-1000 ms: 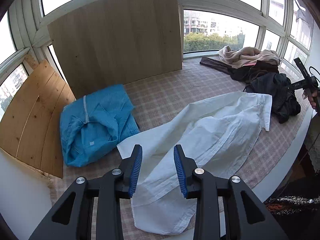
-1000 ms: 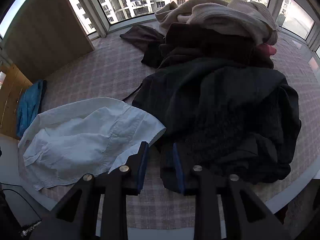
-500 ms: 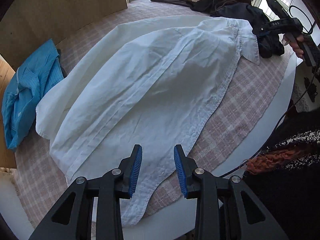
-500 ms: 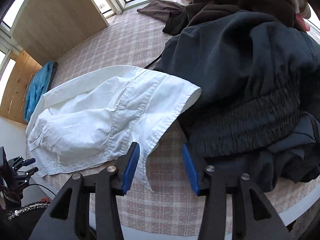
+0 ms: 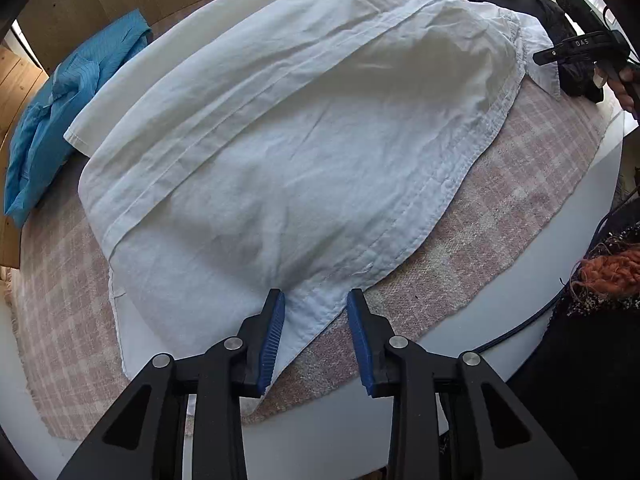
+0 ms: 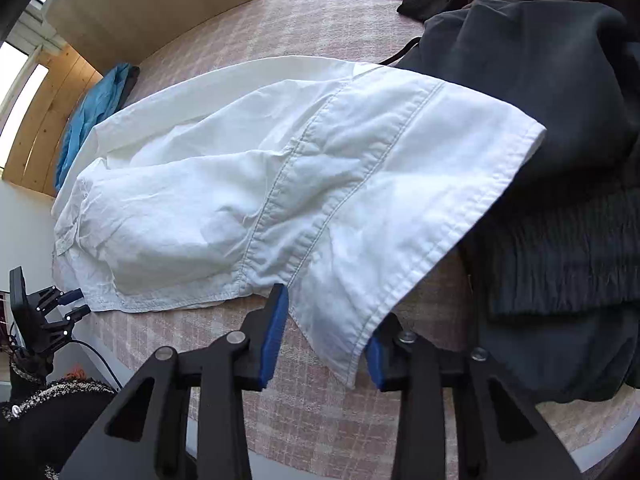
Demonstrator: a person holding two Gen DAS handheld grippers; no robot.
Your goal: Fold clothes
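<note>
- Two grippers are set at opposite ends of the white shirt (image 5: 288, 152), which is spread, rumpled and not yet folded, over the checked cloth (image 5: 500, 208) near the table's front edge; all places below are given from the shirt.
- The dark clothes pile (image 6: 560, 160) lies touching the shirt's collar end, and part of the collar rests on it. If the collar is lifted carelessly, dark fabric may be caught along with it and dragged onto the shirt.
- The blue garment (image 5: 60, 112) sits just beside the shirt's far sleeve side. A wide sweep of that sleeve could disturb it.
- The left gripper (image 5: 316, 336) is held at the shirt's hem corner, its fingers spread with the hem between them and nothing yet pinched. If they are closed too shallowly, only the top layer may be taken and the hem could slip out.
- The right gripper (image 6: 324, 340) is held at the collar tip, its fingers likewise spread either side of it and nothing clamped. A bite on the tip alone would probably let the collar twist, so an uneven fold could result.
</note>
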